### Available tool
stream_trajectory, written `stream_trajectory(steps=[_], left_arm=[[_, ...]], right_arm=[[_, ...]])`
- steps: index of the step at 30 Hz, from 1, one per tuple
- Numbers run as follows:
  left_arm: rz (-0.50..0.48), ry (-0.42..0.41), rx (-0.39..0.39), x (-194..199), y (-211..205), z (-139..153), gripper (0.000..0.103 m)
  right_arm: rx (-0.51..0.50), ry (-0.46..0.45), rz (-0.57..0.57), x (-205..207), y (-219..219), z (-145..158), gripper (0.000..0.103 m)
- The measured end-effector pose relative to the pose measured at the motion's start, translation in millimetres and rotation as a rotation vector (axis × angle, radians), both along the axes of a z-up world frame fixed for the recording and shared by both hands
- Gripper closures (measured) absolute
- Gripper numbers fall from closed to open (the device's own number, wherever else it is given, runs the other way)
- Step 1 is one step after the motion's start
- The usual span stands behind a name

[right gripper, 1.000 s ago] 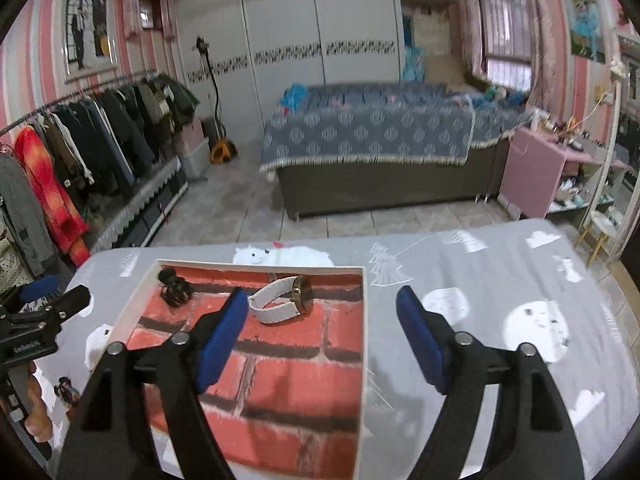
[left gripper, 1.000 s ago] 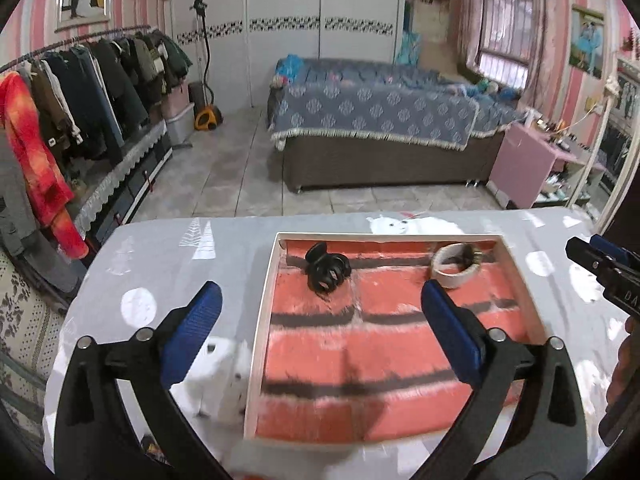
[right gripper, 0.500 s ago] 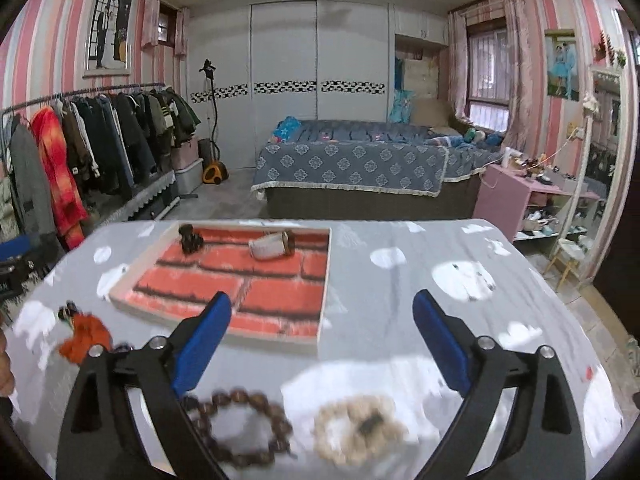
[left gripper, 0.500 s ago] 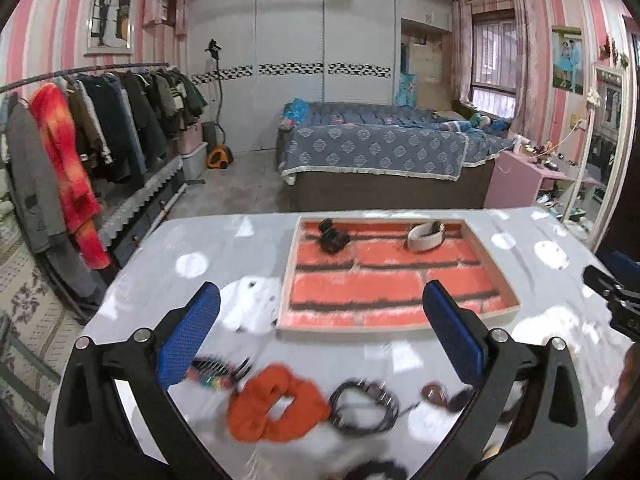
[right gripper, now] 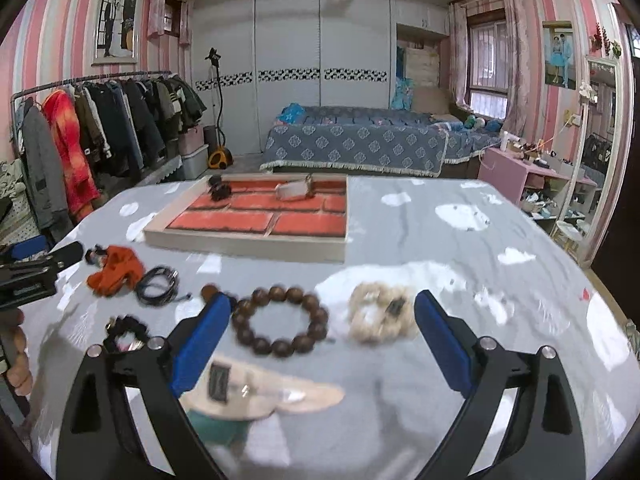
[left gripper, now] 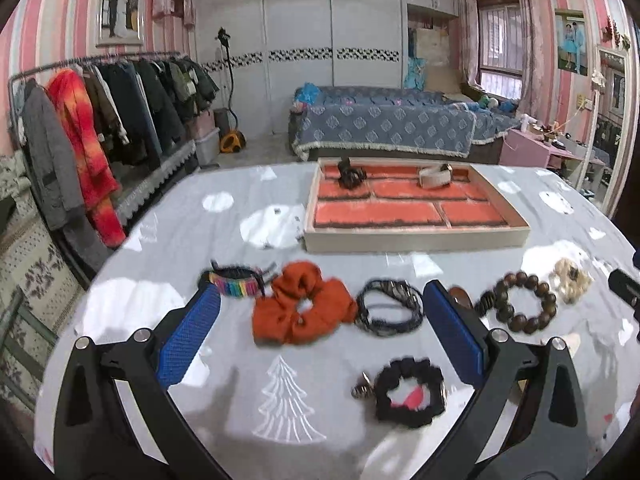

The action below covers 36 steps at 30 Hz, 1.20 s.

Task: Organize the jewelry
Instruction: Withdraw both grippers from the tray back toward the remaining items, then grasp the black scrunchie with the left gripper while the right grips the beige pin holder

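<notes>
Left-wrist view: the left gripper hovers over a grey patterned tablecloth, jaws spread wide with nothing between the pads. Between and beyond its blue fingers lie an orange scrunchie at 12 o'clock and a dark corded bracelet just to its right. A rainbow-striped bracelet sits at 11 o'clock, touching the scrunchie's left edge. A black scrunchie lies at 4 o'clock from the orange one. A brown wooden bead bracelet and a cream scrunchie lie at 2 o'clock. The shallow tray with a brick-print floor stands farther off at 12 o'clock; inside, along its far edge, rest a black hair claw and a pale wrist strap.

Right-wrist view: the right gripper also stands wide, gripping nothing; the bead bracelet and cream scrunchie lie side by side between its fingers. A blurred beige item lies nearer, at 6 o'clock. The tray stands at 11 o'clock.
</notes>
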State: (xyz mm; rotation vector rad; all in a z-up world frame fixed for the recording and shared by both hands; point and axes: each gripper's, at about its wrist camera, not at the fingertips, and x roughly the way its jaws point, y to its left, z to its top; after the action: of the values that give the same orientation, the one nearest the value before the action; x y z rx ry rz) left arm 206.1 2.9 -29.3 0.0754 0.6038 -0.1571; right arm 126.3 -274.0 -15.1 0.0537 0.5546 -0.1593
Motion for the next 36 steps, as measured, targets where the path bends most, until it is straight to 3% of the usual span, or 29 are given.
stream_trajectory(steps=[9, 16, 23, 26, 29, 36], left_arm=[[-0.03, 0.048, -0.009, -5, 2, -24, 0.005], [-0.055, 0.144, 0.005, 1, -4, -50, 0.005], [-0.061, 0.165, 0.001, 4, -6, -56, 0.005], [-0.063, 0.188, -0.004, 7, -7, -60, 0.009], [-0.074, 0.209, -0.001, 9, -9, -64, 0.017], [-0.105, 0.26, 0.004, 13, -15, -74, 0.039]], right_arm=[[-0.014, 0.065, 0.021, -14, 27, -26, 0.012], [-0.026, 0.121, 0.026, -13, 43, -40, 0.012], [-0.034, 0.152, 0.046, -5, 59, -48, 0.012], [-0.061, 0.167, 0.026, -1, 60, -51, 0.012], [-0.024, 0.178, 0.021, 3, 54, -55, 0.013], [0.014, 0.177, 0.043, 7, 49, -53, 0.044]])
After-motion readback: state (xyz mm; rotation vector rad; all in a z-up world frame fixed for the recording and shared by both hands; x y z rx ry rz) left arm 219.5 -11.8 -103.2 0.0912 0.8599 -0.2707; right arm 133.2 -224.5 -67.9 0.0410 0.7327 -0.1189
